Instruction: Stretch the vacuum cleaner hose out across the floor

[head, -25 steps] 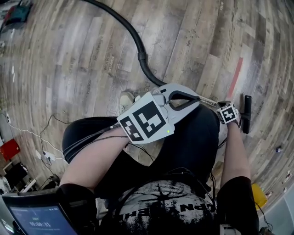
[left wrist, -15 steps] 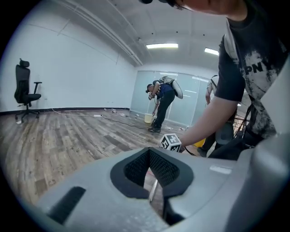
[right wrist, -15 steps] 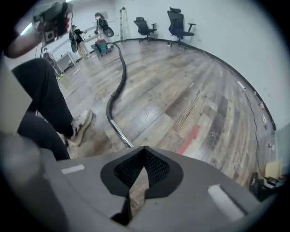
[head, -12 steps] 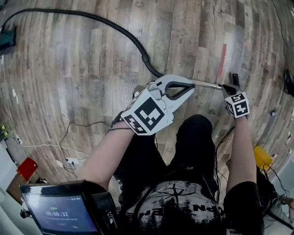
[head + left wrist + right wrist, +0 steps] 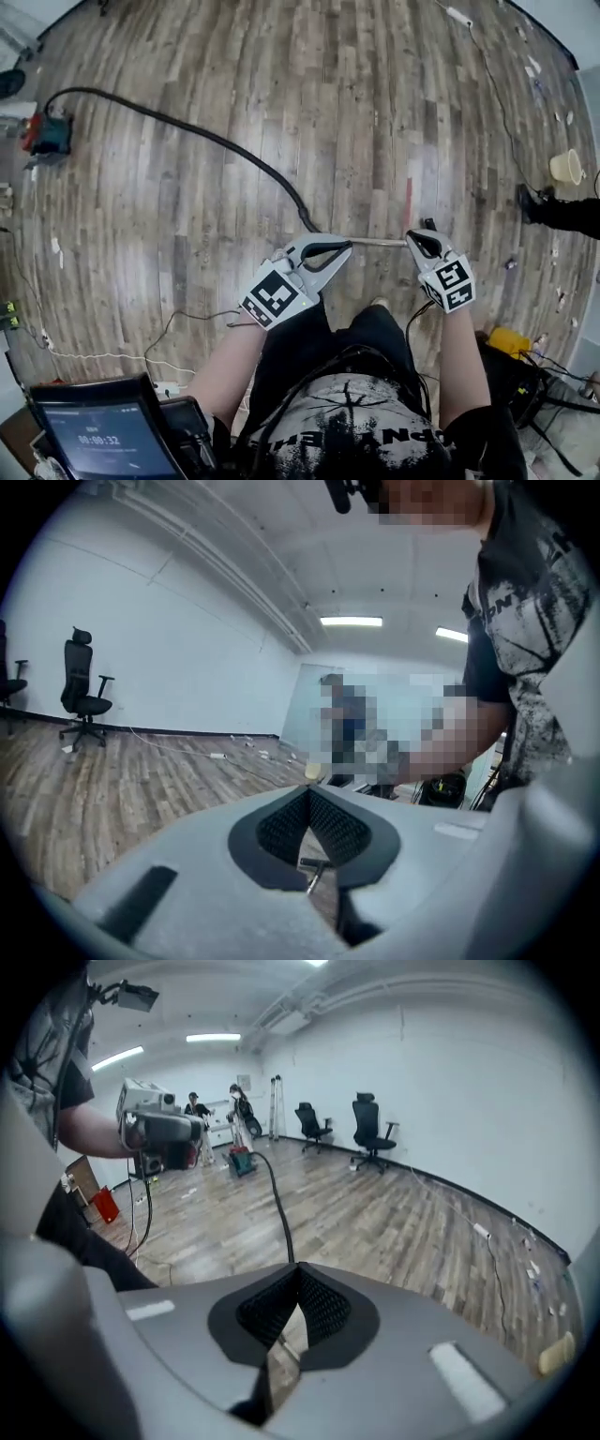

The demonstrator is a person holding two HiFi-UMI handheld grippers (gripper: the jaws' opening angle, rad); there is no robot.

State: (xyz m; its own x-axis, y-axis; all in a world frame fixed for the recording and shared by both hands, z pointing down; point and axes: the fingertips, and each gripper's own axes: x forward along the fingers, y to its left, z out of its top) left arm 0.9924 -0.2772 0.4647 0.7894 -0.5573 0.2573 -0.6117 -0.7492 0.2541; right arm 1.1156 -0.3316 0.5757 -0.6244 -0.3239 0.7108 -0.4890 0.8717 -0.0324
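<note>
You had the left gripper [image 5: 348, 247] and the right gripper [image 5: 412, 240] both clamped shut on the metal wand [image 5: 380, 242] spanning between them, while the hose [image 5: 217, 142] trailed from it across the wood floor [image 5: 375, 112] to the vacuum [image 5: 47, 131] at far left.

The black vacuum cleaner hose [image 5: 202, 136] lies in one long, shallow curve over the wood floor [image 5: 375, 112]. It runs from the red-and-teal vacuum cleaner [image 5: 49, 132] by the floor's left edge toward the middle. It ends in a thin metal tube [image 5: 380, 242], held level, with a black nozzle [image 5: 428, 225].
</note>
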